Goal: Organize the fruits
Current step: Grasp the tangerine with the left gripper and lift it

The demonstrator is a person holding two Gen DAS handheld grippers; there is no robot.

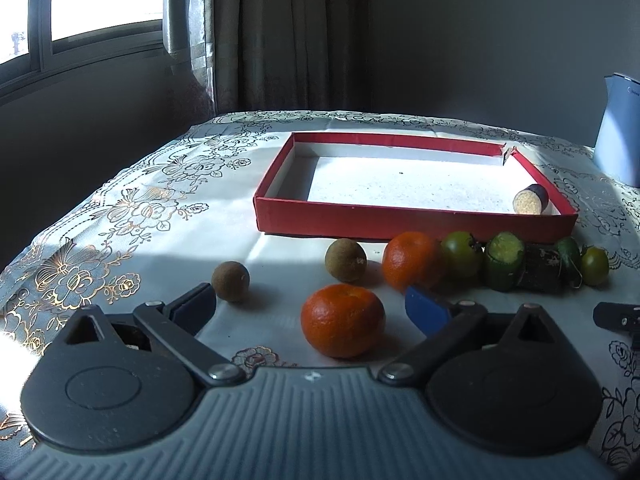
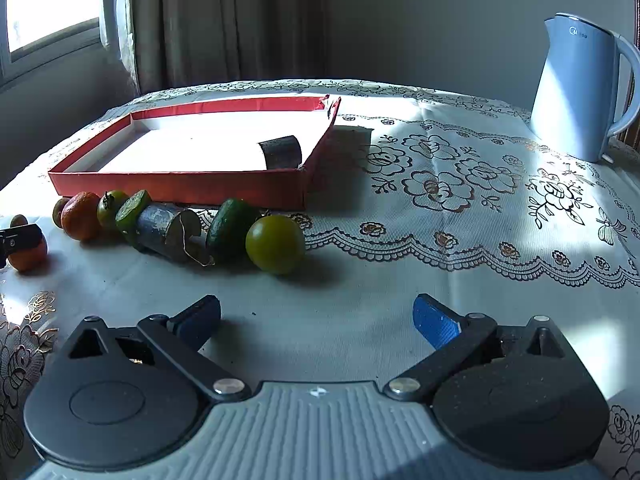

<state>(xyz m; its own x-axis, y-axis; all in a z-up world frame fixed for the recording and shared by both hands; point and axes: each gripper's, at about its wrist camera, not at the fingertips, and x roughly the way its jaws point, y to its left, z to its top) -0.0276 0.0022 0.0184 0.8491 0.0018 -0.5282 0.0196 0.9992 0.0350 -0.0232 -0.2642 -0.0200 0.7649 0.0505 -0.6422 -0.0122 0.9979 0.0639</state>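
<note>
Progress, as judged: early. One cut piece (image 1: 531,199), dark-skinned with a pale grainy face, lies inside the red box (image 1: 400,222) at its near right corner, about 3 o'clock from the box centre. Everything else is outside it on the table (image 1: 280,160), which carries a glossy floral cloth.

Left to right in the left wrist view:
- Brown round fruit (image 1: 231,281), matte and rough, at 9 o'clock of the group.
- Second brown fruit (image 1: 346,260), same kind.
- Near mandarin (image 1: 343,321), pebbled orange peel, between the left gripper (image 1: 310,310) fingers, untouched; those fingers stand wide apart.
- Second mandarin (image 1: 412,259), close by the box wall.
- Green tomato (image 1: 462,253), smooth, with stem.
- Cut green piece (image 1: 505,257), pale flesh showing.
- Dark cylinder (image 1: 540,270), peeling skin.
- Small green tomato (image 1: 595,266), at 3 o'clock.

The box is shallow cardboard, white inside, one far corner torn.

The right gripper (image 2: 318,320) fingers are spread with nothing between them, aimed at 12 o'clock toward the row. A blue kettle (image 2: 576,88) stands well apart.
</note>
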